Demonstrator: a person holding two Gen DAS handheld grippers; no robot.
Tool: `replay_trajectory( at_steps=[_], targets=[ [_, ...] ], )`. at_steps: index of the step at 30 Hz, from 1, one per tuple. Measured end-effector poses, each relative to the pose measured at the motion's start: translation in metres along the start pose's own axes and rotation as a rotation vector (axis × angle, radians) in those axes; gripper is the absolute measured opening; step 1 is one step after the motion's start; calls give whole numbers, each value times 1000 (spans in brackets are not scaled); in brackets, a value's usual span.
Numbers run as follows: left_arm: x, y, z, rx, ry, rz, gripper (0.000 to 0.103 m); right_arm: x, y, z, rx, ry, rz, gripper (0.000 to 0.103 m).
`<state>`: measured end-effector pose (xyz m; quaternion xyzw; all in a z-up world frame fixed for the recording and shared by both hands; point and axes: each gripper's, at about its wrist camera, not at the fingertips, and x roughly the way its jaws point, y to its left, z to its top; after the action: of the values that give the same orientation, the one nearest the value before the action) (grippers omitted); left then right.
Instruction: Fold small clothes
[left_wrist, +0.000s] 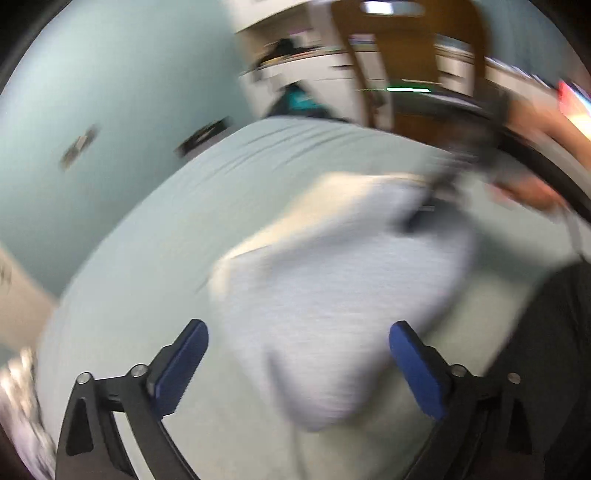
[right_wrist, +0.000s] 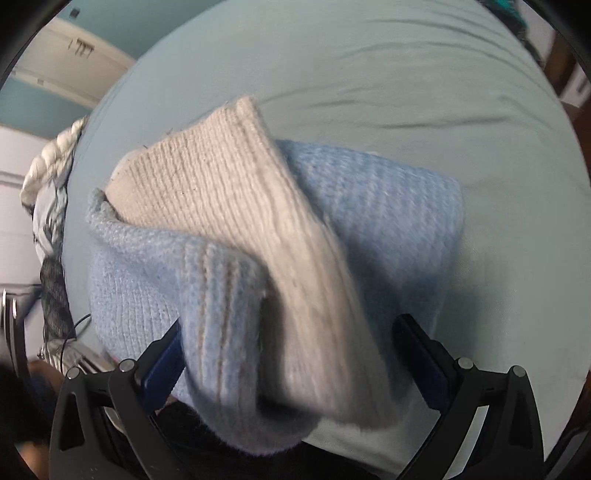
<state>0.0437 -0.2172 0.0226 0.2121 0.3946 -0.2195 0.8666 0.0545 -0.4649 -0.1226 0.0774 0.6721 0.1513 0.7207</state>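
Left wrist view: we see the left gripper (left_wrist: 298, 356) with jaws spread wide, empty, above a blurred pale-blue garment on the bed (left_wrist: 147, 266).
Right wrist view: only here do we make out the knit, a light-blue sweater (right_wrist: 388, 206) with a beige ribbed part (right_wrist: 221, 192) folded over it.
Right gripper (right_wrist: 290, 354): jaws spread, sweater draped between them.
Writing: we read none.

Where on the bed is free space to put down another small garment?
The sheet beyond the knitted garment and to its right lies bare. The left edge is crowded by a patterned cloth.
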Motion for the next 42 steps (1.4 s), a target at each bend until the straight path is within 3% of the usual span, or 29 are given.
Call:
replay_trajectory(
  at_steps=[4, 7, 9, 13, 16, 18, 20, 22, 24, 26, 28, 29, 32, 37, 42],
  targets=[
    [46, 62, -8, -351, 130, -57, 100, -1, -14, 0, 84, -96, -44, 102],
    [71, 89, -23, -627, 177, -199, 100, 8, -17, 0, 148, -138, -27, 102],
    [79, 94, -27, -698, 177, -262, 101, 19, -26, 2, 191, -167, 6, 102],
    [82, 72, -47, -726, 174, -278, 103, 34, -46, -5, 274, -198, 150, 103],
    [95, 75, -55, -776, 222, -332, 103, 27, -46, -15, 281, -246, 161, 103],
    [104, 85, -66, -786, 240, -355, 103, 8, -39, -25, 298, -274, 123, 103],
    [114, 93, -75, -771, 247, -362, 103, -15, -32, -35, 324, -356, 65, 102],
    [114, 93, -73, -763, 244, -353, 103, -35, -20, -44, 339, -424, -29, 102],
    [113, 91, -73, -754, 239, -335, 103, -47, -5, -47, 301, -451, -66, 102],
    [111, 86, -73, -729, 227, -311, 103, -34, 10, -39, 277, -400, -95, 102],
    [110, 85, -72, -726, 221, -312, 103, 5, 8, -19, 271, -268, -218, 102],
    [111, 84, -73, -728, 230, -317, 103, 27, 6, -15, 255, -250, -228, 102],
    [100, 88, -72, -745, 204, -276, 103, 34, -9, -25, 309, -377, -104, 102],
    [77, 86, -58, -654, 236, -169, 103, 7, -32, -40, 350, -407, -21, 102],
    [37, 101, -54, -628, 151, -140, 103, 0, -29, -59, 454, -440, 89, 102]
  ],
)
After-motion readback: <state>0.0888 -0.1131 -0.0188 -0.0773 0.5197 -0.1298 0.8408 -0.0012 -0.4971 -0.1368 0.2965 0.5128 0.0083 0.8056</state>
